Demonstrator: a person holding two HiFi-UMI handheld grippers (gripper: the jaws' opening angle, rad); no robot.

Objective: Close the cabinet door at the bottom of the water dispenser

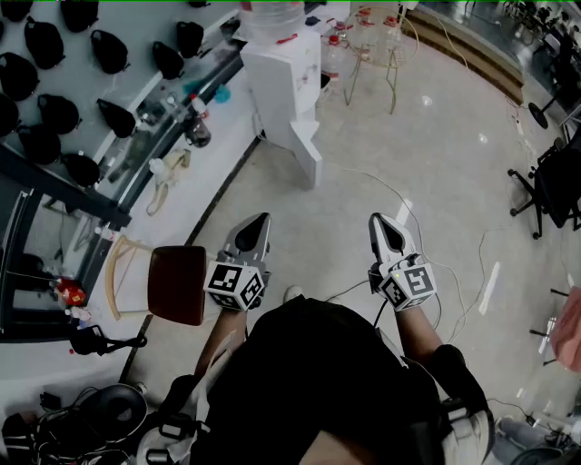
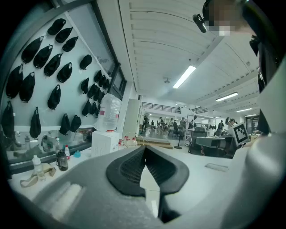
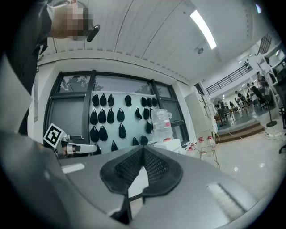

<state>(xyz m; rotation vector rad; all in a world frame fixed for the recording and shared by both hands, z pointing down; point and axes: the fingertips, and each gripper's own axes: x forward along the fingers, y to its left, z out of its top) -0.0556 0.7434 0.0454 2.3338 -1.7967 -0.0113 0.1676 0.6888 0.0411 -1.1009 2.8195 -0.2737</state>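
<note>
The left tool [image 1: 261, 222] has its two dark ribbed pads pressed together with nothing between them, as the left gripper view [image 2: 145, 150] shows. The right tool [image 1: 381, 225] is the same: its pads meet and it is empty [image 3: 143, 150]. The person holds both side by side, roughly level, out over the pale polished floor [image 1: 427, 154].

Well ahead of the tools stands the tall white water dispenser [image 1: 280, 77], with a clear plastic water bottle [image 1: 270, 18] on top, at the end of the long white surface [image 1: 195, 195] under the window wall. At the dispenser's foot the flat white cabinet door [image 1: 307, 150] hangs swung out over the floor, toward the person.

As I judge it, nothing of the task is done yet. The door is open and neither tool is near it. What remains is to walk up to the dispenser, set a closed tool against the door's outer face and push it shut.
</note>
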